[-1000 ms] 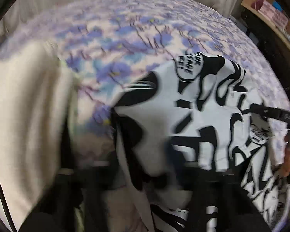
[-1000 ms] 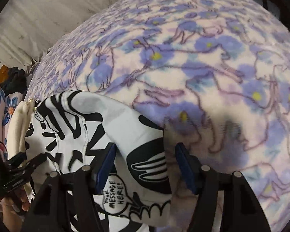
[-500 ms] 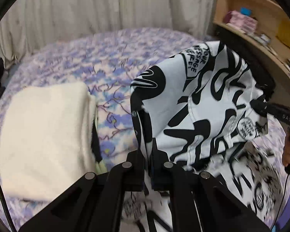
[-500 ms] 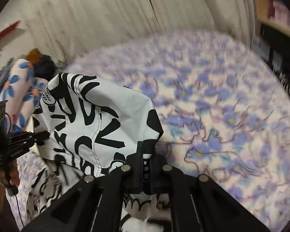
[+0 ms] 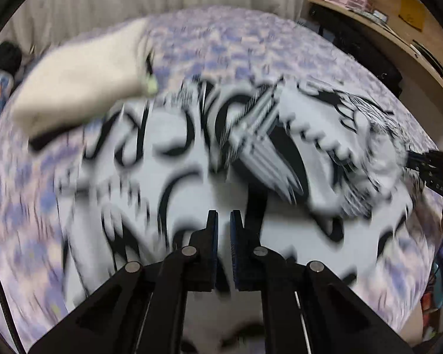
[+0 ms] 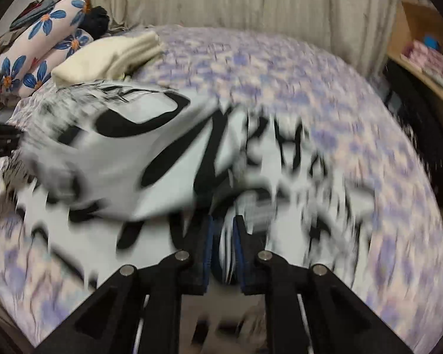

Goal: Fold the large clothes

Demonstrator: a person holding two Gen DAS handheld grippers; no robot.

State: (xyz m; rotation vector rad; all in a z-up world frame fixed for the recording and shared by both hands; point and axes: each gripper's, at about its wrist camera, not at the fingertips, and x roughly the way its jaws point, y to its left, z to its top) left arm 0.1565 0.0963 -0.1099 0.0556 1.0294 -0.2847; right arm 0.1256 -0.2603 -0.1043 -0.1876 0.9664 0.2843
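Note:
A large white garment with a bold black graphic print [image 5: 192,177] billows over the purple flowered bed, blurred by motion; it also shows in the right wrist view [image 6: 138,159]. My left gripper [image 5: 224,216] is nearly shut with the cloth running between its fingers. My right gripper [image 6: 222,221] is shut on a bunched edge of the same garment. Each gripper's dark body shows at the edge of the other's view.
A folded cream garment [image 5: 82,73] lies at the far left of the bed [image 5: 251,44], also in the right wrist view [image 6: 109,56]. Flowered pillows [image 6: 41,53] lie at the far left. A wooden shelf [image 5: 398,26] and dark furniture stand to the right. Curtains hang behind.
Both grippers closed on the printed garment, lifted it up, and now swing it down and forward so it spreads over the bed.

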